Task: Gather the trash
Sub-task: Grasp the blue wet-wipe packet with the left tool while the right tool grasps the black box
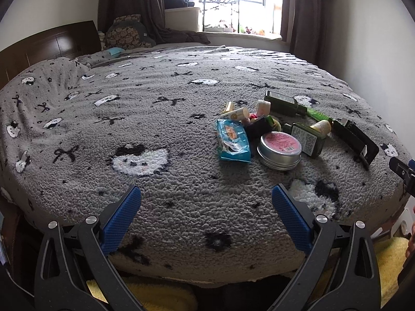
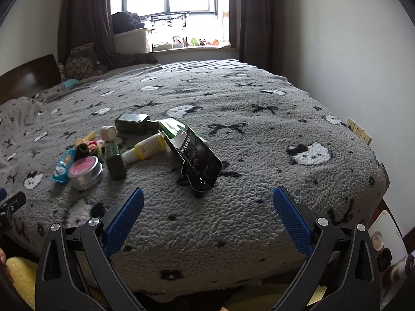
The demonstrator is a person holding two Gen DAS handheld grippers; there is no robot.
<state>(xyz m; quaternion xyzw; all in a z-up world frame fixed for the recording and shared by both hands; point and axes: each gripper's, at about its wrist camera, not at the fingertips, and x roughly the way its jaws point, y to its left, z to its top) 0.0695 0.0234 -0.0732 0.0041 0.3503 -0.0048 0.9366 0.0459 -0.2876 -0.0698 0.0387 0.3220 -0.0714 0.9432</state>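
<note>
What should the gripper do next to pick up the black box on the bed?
Probably ease the right gripper forward toward the torn black box. Its jaws are open and empty, and the box lies nearest, just ahead on the blanket.

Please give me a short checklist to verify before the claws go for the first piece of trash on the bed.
1. Left claw open and holding nothing: ok.
2. Right claw open and holding nothing: ok.
3. Black carton lies nearest the right claw, with bare blanket between them: ok.
4. Blue wipes pack is free on top, not buried: ok.
5. Round tin lid shut: ok.
6. A bin or bag to receive the trash: cannot tell, none in view.
</note>
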